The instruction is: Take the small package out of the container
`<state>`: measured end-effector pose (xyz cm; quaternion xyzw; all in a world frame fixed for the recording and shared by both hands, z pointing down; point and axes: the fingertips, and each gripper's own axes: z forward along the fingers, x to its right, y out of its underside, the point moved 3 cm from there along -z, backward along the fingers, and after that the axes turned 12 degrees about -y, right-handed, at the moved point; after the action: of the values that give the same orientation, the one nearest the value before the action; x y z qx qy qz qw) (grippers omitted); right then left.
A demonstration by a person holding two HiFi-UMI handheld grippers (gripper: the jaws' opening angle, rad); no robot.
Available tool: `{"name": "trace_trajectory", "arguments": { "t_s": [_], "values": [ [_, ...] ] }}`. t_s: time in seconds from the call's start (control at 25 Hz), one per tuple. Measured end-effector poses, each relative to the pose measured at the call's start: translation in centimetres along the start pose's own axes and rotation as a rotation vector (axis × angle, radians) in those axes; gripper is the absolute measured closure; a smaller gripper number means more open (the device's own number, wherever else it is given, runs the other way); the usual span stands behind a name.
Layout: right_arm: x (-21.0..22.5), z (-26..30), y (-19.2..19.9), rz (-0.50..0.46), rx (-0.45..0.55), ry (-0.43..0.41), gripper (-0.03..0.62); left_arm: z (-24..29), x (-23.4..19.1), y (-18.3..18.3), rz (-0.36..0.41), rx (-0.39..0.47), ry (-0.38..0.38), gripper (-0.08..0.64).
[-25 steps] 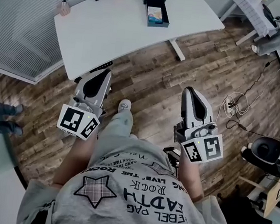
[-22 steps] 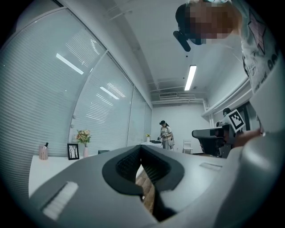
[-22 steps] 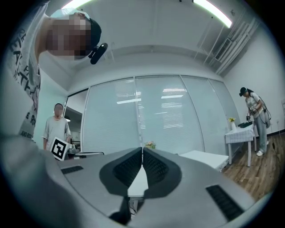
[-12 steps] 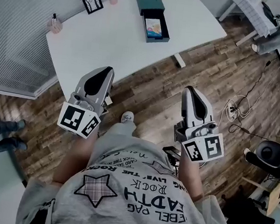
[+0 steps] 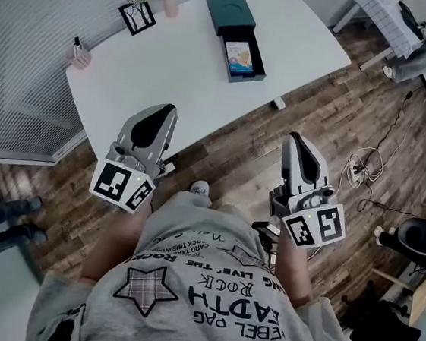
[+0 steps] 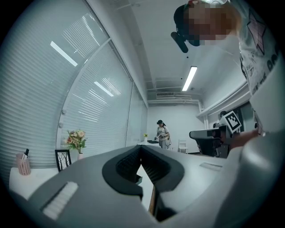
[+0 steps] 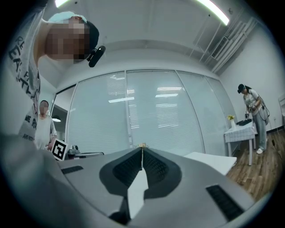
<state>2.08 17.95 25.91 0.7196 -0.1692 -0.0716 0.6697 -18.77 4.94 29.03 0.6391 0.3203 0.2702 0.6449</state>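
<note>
**Q:** How do the fingers stand?

**A:** Left gripper: I have its fingers pressed together with nothing between them. Right gripper: the same, tips meeting and empty. Both are aimed level.

**Q:** Where is the small package?

**A:** It lies flat in the pulled-out drawer of the container. The drawer opens from the container's near end, towards me. The container rests on the white bench.

**Q:** How do the grippers lie from the container?

**A:** Both are on its near side and well apart from it. The left one is left of the container, its tips over the bench's near edge. The right one is right of the container, over the wooden floor. The container lies ahead, between the two lines of aim.

**Q:** What about the long axis?

**A:** The package's long side runs along the drawer, out from the container towards me and slightly rightward.

**Q:** Which hand is nearer?

**A:** I judge neither clearly nearer. The drawer's open end leans towards the right gripper, so I would favour that one.
</note>
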Motion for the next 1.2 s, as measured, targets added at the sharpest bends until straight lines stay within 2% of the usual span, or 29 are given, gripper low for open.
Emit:
{"name": "trace_trajectory", "arguments": {
  "t_s": [0.36,0.72,1.2],
  "values": [
    [0.8,2.1,0.2,0.012,-0.019,-0.008,0.577,1.2,-1.4,0.6,-0.021,-0.019,0.000,0.551],
    [3.0,5.9,0.7,0.021,-0.027,-0.074,0.577,3.3,-3.3,1.2,-0.032,-0.017,-0.056,0.549],
    [11.8,12.4,0.1,0.036,-0.056,-0.191,0.577,11.5,-4.8,0.6,-0.029,-0.004,-0.152,0.549]
  ]
}}
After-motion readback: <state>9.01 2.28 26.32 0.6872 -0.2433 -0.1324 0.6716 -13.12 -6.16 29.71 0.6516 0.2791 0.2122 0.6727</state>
